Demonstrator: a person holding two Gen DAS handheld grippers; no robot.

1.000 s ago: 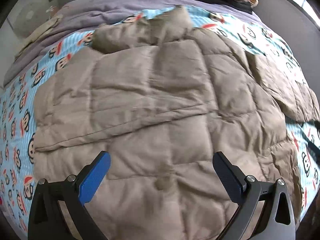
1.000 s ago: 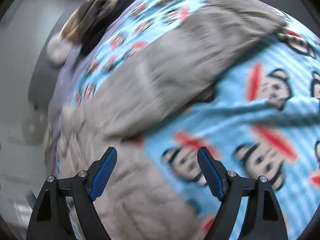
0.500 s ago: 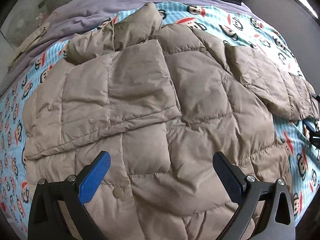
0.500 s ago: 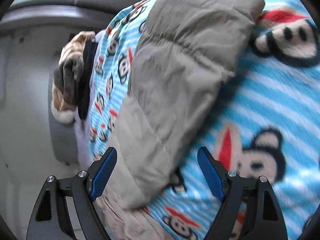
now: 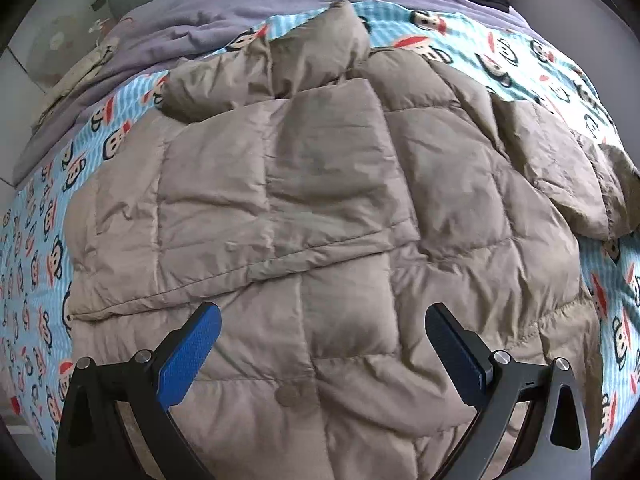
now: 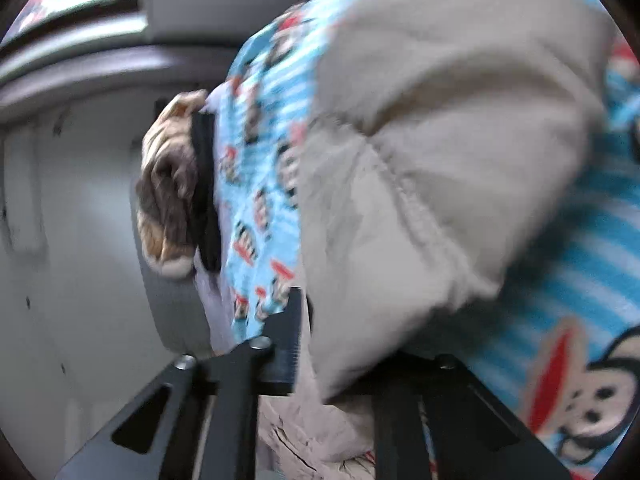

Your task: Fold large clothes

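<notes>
The right gripper (image 6: 340, 356) clamps the puffer jacket's sleeve (image 6: 440, 168). The left gripper (image 5: 320, 344) hovers open. The sleeve should be laid flat across the jacket body (image 5: 320, 200).

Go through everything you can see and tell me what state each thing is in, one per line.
Left gripper: open, above the jacket, holding nothing.
Right gripper: shut on the jacket's sleeve.
Jacket: spread on the bed, one side folded over.
Monkey blanket: laid flat under the jacket.
Purple sheet: rumpled.
</notes>
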